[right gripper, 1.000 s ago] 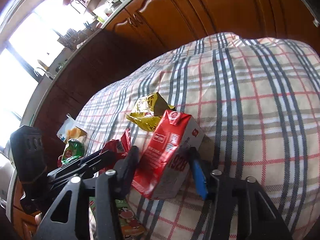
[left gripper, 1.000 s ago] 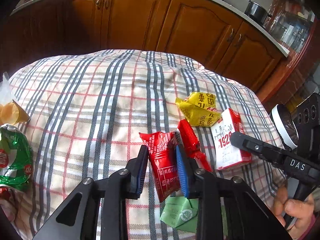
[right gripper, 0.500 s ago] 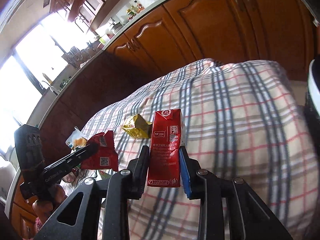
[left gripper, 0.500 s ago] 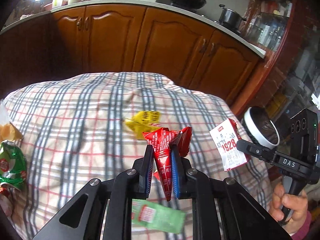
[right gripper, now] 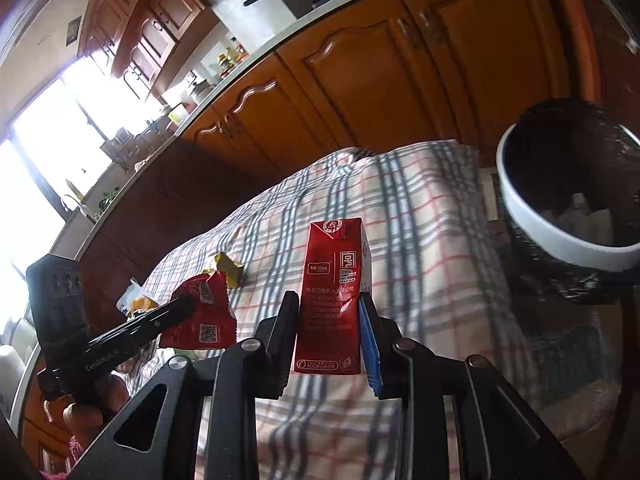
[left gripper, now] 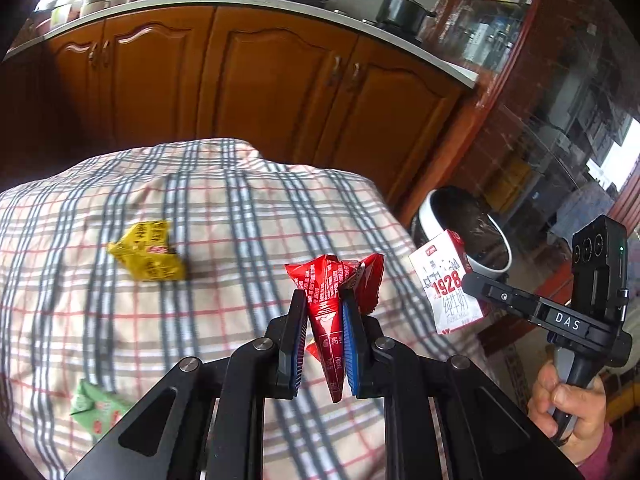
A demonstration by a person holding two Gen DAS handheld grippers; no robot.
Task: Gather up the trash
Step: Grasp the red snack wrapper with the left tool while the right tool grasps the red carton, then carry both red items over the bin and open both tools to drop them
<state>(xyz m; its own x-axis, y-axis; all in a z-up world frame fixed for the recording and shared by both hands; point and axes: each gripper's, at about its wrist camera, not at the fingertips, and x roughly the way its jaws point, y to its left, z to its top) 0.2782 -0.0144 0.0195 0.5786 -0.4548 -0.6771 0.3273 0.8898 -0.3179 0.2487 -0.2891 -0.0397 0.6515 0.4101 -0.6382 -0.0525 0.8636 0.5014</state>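
Observation:
My left gripper (left gripper: pixel 323 340) is shut on a crumpled red snack wrapper (left gripper: pixel 334 284) and holds it above the plaid tablecloth (left gripper: pixel 224 216). My right gripper (right gripper: pixel 330 332) is shut on a red milk carton (right gripper: pixel 334 280), upright and lifted off the table; the carton also shows in the left wrist view (left gripper: pixel 446 284), and the wrapper in the right wrist view (right gripper: pixel 200 318). A bin (right gripper: pixel 532 216) with a white rim and dark liner stands past the table's right edge, also in the left wrist view (left gripper: pixel 426 216).
A yellow wrapper (left gripper: pixel 148 250) and a green packet (left gripper: pixel 98 412) lie on the tablecloth. More packets (right gripper: pixel 134 302) lie at the table's far left. Wooden kitchen cabinets (left gripper: pixel 280 76) stand behind the table.
Both grippers closed on their items and lifted them off the table. Both have moved up and to the right, nearer the bin.

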